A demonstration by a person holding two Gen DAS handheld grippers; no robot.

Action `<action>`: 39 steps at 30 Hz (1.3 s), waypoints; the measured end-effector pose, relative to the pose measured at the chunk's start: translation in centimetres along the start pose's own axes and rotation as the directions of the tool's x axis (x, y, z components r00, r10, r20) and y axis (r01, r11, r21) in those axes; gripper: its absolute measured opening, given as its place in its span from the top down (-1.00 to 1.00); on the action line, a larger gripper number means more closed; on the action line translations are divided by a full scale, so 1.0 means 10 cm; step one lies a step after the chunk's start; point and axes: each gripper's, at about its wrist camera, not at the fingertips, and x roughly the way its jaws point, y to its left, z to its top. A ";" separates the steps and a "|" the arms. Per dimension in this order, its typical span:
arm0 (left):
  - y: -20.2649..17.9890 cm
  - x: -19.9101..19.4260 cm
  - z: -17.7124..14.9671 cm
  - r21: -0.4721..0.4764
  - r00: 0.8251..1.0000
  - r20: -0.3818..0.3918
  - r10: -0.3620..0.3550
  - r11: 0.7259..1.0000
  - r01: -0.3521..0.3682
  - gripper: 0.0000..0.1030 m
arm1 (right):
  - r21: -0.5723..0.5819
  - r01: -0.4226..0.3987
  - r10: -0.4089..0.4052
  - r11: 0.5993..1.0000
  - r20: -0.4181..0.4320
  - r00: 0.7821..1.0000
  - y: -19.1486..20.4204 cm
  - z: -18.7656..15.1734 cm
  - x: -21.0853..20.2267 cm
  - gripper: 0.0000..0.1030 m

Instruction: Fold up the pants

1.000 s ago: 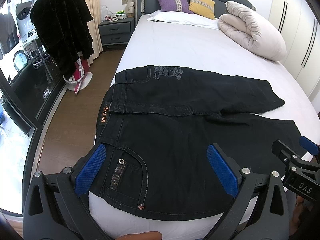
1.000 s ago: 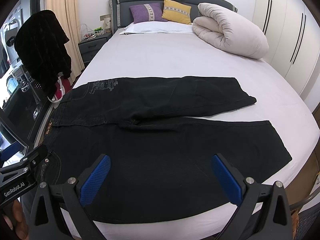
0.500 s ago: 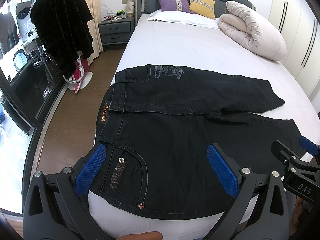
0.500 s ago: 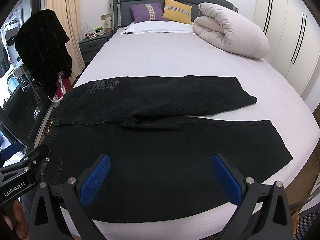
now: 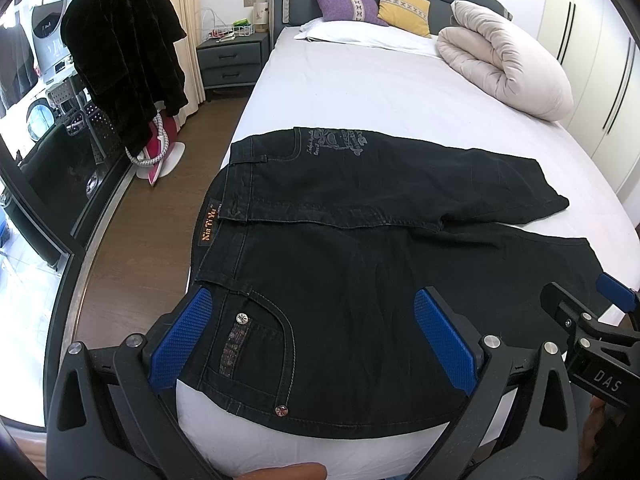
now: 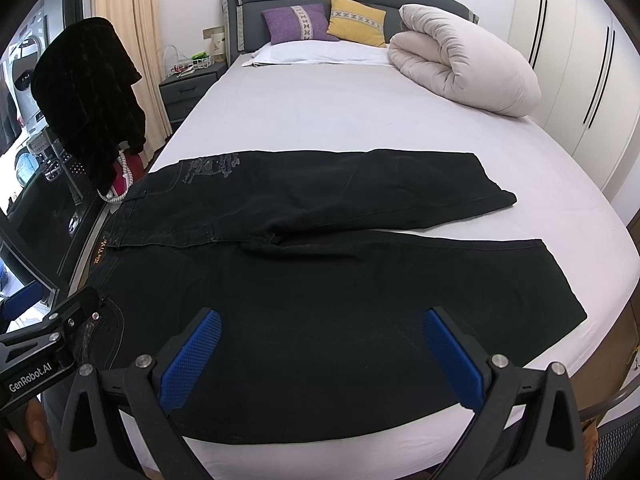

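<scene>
Black pants [image 5: 360, 280] lie flat across frame centre on the bed [image 5: 380, 92]. I hold left gripper [image 5: 312, 340] and right gripper [image 6: 320, 354] spread wide, empty; I'd pinch the near leg's edge at both ends.

Bed [image 6: 320, 120] bare and passable beyond pants [image 6: 320, 280]; rolled duvet [image 6: 460, 68] and pillows [image 6: 320, 24] block the far end.
</scene>
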 end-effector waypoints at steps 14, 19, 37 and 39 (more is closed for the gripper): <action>0.07 0.10 -0.19 -0.004 1.000 -0.005 0.018 1.000 -0.018 -1.00 | -0.002 -0.004 0.004 1.000 -0.001 1.000 0.02 -0.02 0.01 -1.00; 0.08 0.11 -0.17 -0.007 1.000 0.001 0.020 1.000 -0.020 -1.00 | -0.001 -0.005 0.005 1.000 -0.001 1.000 0.05 -0.04 0.04 -1.00; 0.32 0.53 -0.06 -0.048 0.978 -0.028 -0.205 0.978 0.204 -1.00 | -0.054 -0.135 0.138 0.989 0.044 0.989 0.19 0.06 0.03 -1.00; 0.32 0.62 -0.04 -0.034 0.978 -0.053 -0.203 0.979 0.201 -1.00 | -0.080 -0.174 0.179 0.981 0.057 0.982 0.19 0.17 0.05 -1.00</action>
